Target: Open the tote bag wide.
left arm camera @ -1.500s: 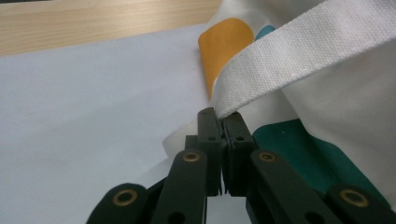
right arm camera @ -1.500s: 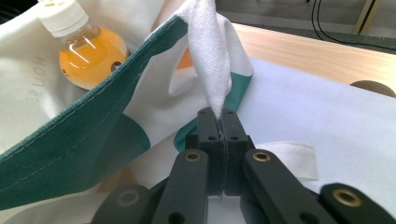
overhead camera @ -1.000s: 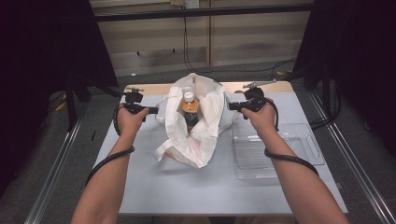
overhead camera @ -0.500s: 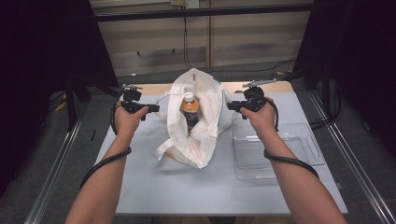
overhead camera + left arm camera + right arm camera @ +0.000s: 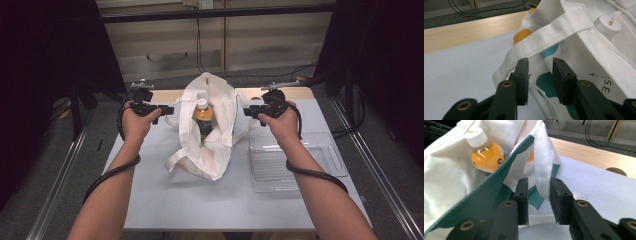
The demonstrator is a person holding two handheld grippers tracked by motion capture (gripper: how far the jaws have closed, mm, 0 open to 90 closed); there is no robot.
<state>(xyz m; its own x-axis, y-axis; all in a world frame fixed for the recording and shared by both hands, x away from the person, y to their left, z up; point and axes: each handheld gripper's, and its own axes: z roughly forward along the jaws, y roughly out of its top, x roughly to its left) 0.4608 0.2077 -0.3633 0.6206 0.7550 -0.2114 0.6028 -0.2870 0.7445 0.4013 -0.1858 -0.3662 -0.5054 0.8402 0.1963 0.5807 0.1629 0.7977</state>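
Spreading my hands apart has drawn the bag (image 5: pixel 207 130) mouth wider than a second ago, so the bottle (image 5: pixel 202 116) standing inside it mid-table looks easier to reach; my left claw (image 5: pixel 540 72) gapes unclenched just under one handle (image 5: pixel 544 40), my right claw (image 5: pixel 537 195) open around the other strap (image 5: pixel 544 165), and the tray (image 5: pixel 295 160) sits bare beside the bag with room near the table (image 5: pixel 150 200) edge
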